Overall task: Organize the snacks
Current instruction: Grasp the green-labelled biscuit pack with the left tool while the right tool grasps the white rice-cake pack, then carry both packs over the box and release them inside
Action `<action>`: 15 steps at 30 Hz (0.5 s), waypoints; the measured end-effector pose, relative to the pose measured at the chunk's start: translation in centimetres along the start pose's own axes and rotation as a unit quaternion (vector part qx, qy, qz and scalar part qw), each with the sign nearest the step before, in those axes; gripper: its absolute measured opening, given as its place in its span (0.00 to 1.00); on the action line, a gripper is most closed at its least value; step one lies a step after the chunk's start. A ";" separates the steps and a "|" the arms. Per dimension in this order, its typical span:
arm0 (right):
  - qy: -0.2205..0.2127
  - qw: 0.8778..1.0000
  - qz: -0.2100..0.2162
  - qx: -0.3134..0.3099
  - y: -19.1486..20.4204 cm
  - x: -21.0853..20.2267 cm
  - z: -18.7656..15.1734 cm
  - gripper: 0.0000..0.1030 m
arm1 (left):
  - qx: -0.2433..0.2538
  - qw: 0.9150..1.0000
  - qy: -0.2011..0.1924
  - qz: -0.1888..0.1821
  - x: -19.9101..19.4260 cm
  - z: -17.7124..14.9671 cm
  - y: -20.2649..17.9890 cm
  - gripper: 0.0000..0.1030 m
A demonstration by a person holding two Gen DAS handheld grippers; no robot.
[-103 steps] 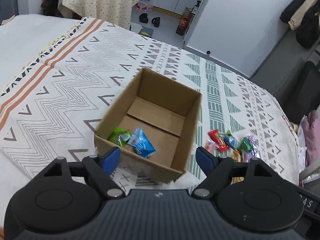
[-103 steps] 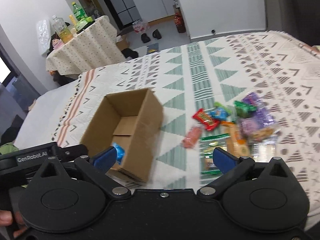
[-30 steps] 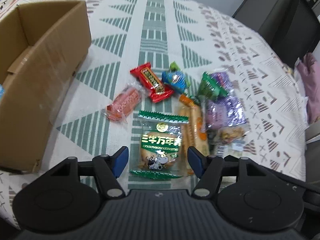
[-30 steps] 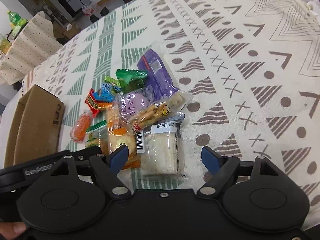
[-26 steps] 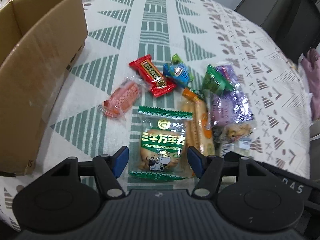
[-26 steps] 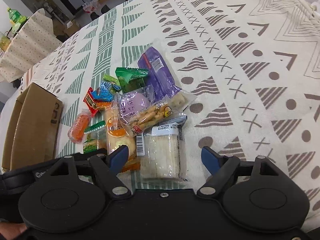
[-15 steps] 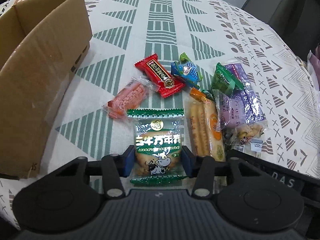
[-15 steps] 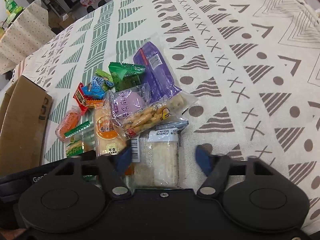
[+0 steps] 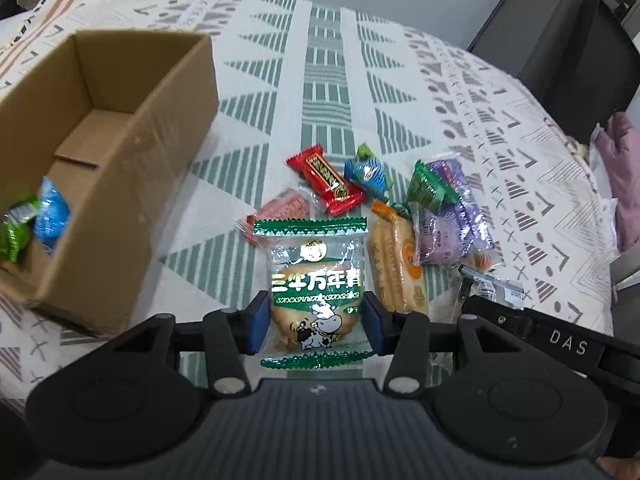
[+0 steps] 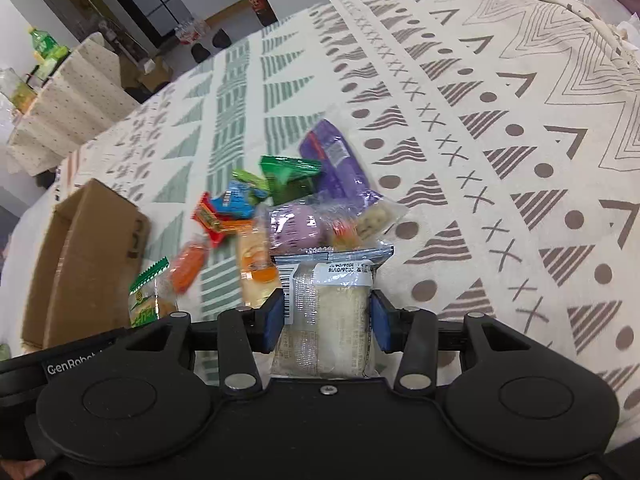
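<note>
My left tongs (image 9: 316,322) grip the green biscuit packet (image 9: 314,276) and my right tongs (image 10: 328,320) grip the clear cake packet (image 10: 332,312), both beside the snack pile (image 9: 400,204) on the bed, right of the cardboard box (image 9: 132,148).

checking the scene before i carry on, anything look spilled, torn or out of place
Nothing looks spilled or damaged. The loose snacks lie in an overlapping heap on the patterned cloth, beside the cardboard box. The left gripper is shut on the green-edged biscuit pack, the right gripper on the clear-wrapped cake.
</note>
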State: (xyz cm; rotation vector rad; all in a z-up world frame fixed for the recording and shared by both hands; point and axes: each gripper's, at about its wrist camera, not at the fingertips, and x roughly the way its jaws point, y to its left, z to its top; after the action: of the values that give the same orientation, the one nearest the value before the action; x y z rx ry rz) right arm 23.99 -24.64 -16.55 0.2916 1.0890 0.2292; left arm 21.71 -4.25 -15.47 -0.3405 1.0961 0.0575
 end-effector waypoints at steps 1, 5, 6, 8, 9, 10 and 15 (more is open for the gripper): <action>-0.003 1.000 0.001 0.000 0.2 -0.4 -0.1 0.42 | 0.000 1.000 -0.002 -0.001 -0.4 0.0 0.0 0.46; -0.019 1.000 0.004 0.004 1.0 -1.9 -0.5 0.42 | 0.001 1.000 -0.014 -0.006 -2.1 -0.1 0.2 0.46; -0.022 1.000 0.006 0.005 1.2 -2.2 -0.5 0.42 | 0.002 1.000 -0.018 -0.008 -2.6 -0.1 0.3 0.46; -0.029 1.000 0.009 0.003 1.7 -3.0 -0.7 0.42 | 0.002 1.000 -0.025 -0.011 -3.5 -0.2 0.5 0.46; -0.033 0.999 0.009 0.002 1.9 -3.3 -0.7 0.42 | 0.001 1.000 -0.028 -0.012 -4.0 -0.3 0.6 0.46; -0.036 0.999 0.011 0.001 2.2 -3.7 -0.8 0.42 | 0.000 0.999 -0.031 -0.013 -4.4 -0.3 0.8 0.46; -0.050 0.999 0.016 -0.002 3.2 -5.1 -1.1 0.42 | -0.002 0.999 -0.047 -0.018 -6.6 -0.4 1.3 0.46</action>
State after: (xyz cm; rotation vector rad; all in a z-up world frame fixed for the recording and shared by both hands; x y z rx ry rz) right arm 20.59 -23.11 -11.65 0.3136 0.9857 0.2437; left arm 18.02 -2.38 -10.20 -0.3588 0.9959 0.0433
